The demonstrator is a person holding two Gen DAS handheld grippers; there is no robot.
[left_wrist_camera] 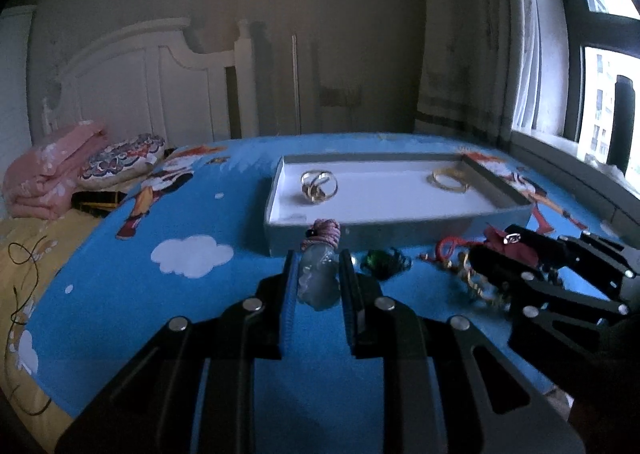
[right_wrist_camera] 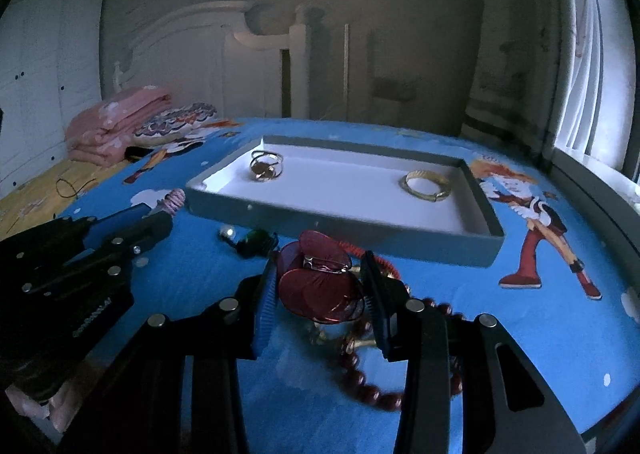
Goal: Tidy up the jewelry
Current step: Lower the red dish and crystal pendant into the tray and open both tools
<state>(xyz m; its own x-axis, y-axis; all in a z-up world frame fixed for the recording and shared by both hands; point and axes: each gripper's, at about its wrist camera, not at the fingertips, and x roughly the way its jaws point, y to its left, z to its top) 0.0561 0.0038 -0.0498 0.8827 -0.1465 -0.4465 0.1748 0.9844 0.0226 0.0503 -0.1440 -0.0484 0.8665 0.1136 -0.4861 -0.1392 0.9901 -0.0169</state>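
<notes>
No text here can be read.

Bead bracelet [right_wrist_camera: 360,378] partly hidden behind right claw [right_wrist_camera: 320,294]; gold chain [left_wrist_camera: 480,286] blurred.

Two black hand-held grippers with blue-lined fingers

The left gripper [left_wrist_camera: 318,274] and right gripper [right_wrist_camera: 320,286] are built alike: matte black linkage arms with slotted cut-outs, round silver pivot pins at each joint, and straight fingers [left_wrist_camera: 290,294] faced with ribbed blue pads. From the right wrist view, small white lettering shows on the left gripper's body, too blurred to read.
</notes>
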